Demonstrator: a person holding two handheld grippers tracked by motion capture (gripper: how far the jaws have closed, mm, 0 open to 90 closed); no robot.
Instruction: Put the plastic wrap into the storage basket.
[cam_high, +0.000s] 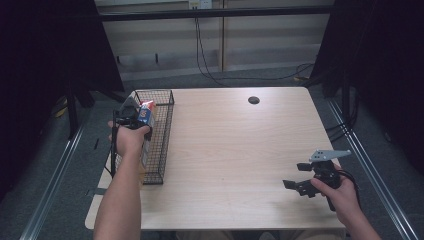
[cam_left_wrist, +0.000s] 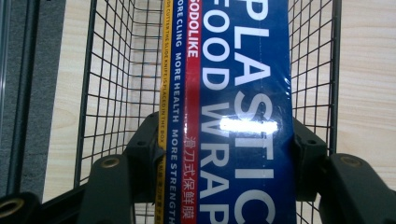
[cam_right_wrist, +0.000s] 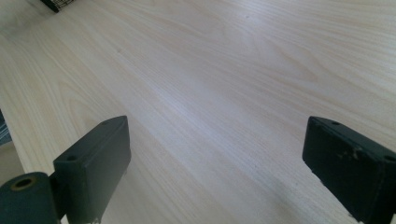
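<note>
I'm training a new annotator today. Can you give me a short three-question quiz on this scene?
1. True or false: the left gripper is shut on the plastic wrap box.
2. The box hangs over: A) the wire basket B) the table hole C) the floor
3. How do the right gripper's jaws stand?

Key: 1 true; 2 A; 3 open, nothing between them, over bare table.
</note>
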